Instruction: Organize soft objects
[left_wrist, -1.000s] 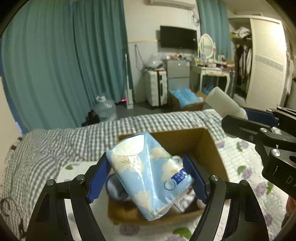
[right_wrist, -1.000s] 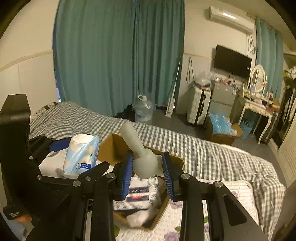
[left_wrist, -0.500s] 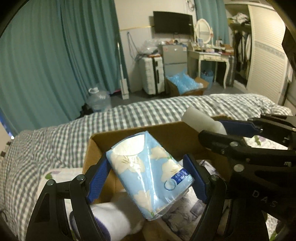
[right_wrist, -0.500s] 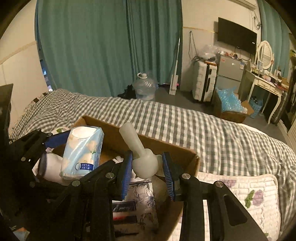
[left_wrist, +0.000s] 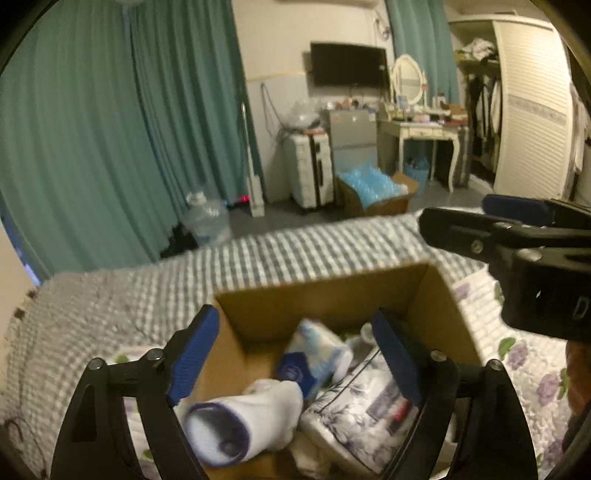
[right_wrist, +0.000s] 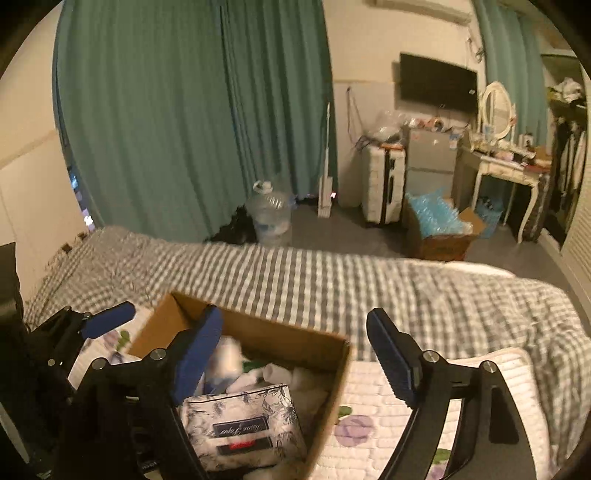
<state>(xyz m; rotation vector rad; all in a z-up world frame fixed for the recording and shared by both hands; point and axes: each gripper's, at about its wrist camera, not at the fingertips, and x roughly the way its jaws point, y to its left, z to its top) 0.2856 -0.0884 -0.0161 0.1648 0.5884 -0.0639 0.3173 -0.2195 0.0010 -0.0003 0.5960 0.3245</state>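
Left fingers (left_wrist: 295, 350): spread wide, nothing between them, above the cardboard box (left_wrist: 332, 295)
Right fingers (right_wrist: 295, 354): apart and empty, over the box's far right rim
Blue tissue pack (left_wrist: 317, 354): lying inside the box, near its middle
White sock (left_wrist: 240, 421): in the box at 7 o'clock of the pack
Floral tissue pack (right_wrist: 243, 424): in the box, at 5 o'clock
Box: on the bed (right_wrist: 332, 273)

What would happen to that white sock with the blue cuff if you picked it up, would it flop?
Probably. The white sock with the blue cuff looks like soft knit bunched into a roll, so it would likely sag or unroll. It seems light, and its fuzzy cloth should grip rather than slip. It leans on the floral tissue pack, so it shouldn't roll far.
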